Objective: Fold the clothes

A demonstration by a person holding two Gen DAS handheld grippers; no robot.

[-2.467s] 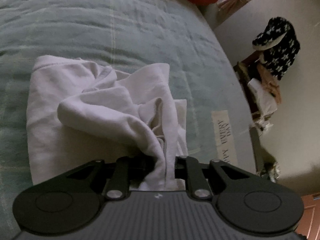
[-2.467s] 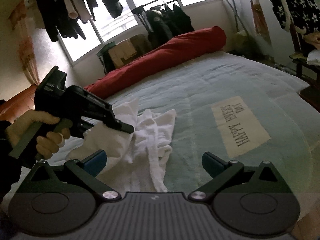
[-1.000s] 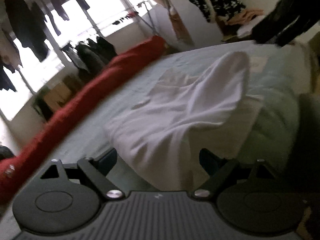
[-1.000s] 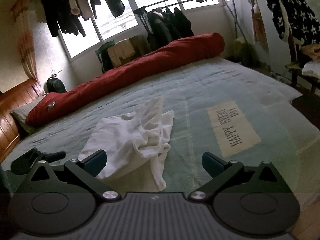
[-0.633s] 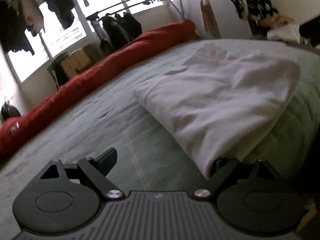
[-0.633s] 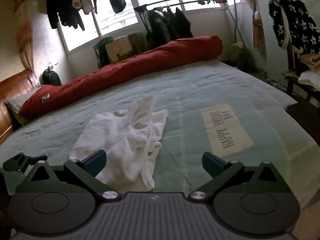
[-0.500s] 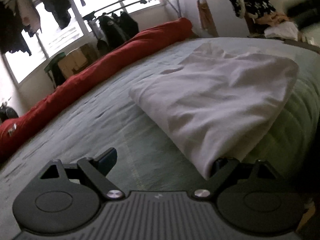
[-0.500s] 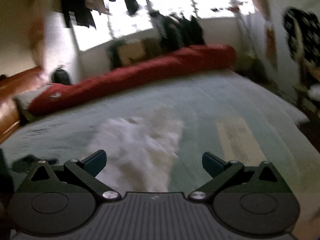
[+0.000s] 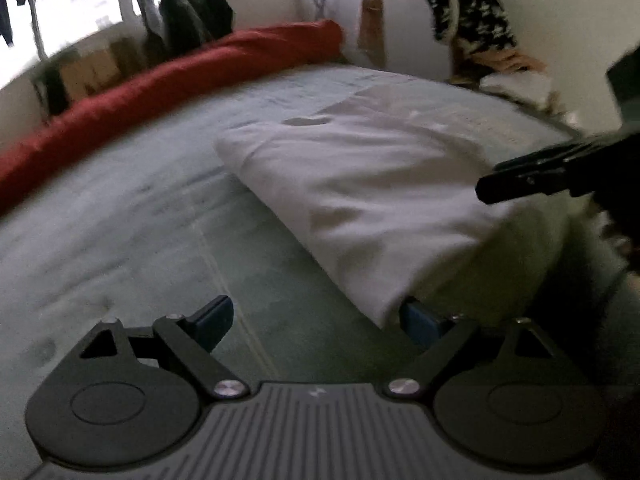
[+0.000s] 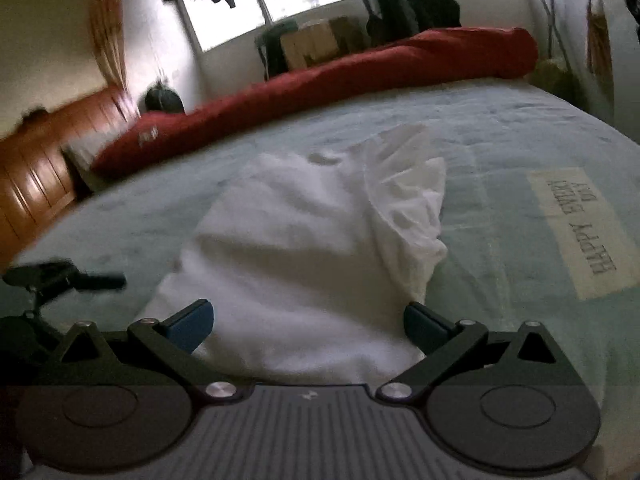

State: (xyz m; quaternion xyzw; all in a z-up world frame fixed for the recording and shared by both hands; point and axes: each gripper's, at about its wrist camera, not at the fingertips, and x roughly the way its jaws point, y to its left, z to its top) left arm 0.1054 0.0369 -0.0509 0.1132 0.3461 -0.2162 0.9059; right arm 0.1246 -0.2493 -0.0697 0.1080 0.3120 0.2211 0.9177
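Left wrist view: the left gripper (image 9: 316, 320) stands wide with nothing between its fingers, low over the pale green bedspread (image 9: 120, 220). The white garment (image 9: 360, 196) lies ahead and to its right, its near corner draped over the tip of the right finger. The right gripper (image 9: 520, 178) comes in from the right, over the garment's far edge.

Right wrist view: the right gripper (image 10: 308, 324) is wide too, unclamped, the white garment (image 10: 304, 240) directly ahead, reaching in between its fingers. The left gripper (image 10: 60, 276) lies off to the left. A long red bolster (image 10: 340, 76) runs along the far side of the bedspread (image 10: 520, 136).
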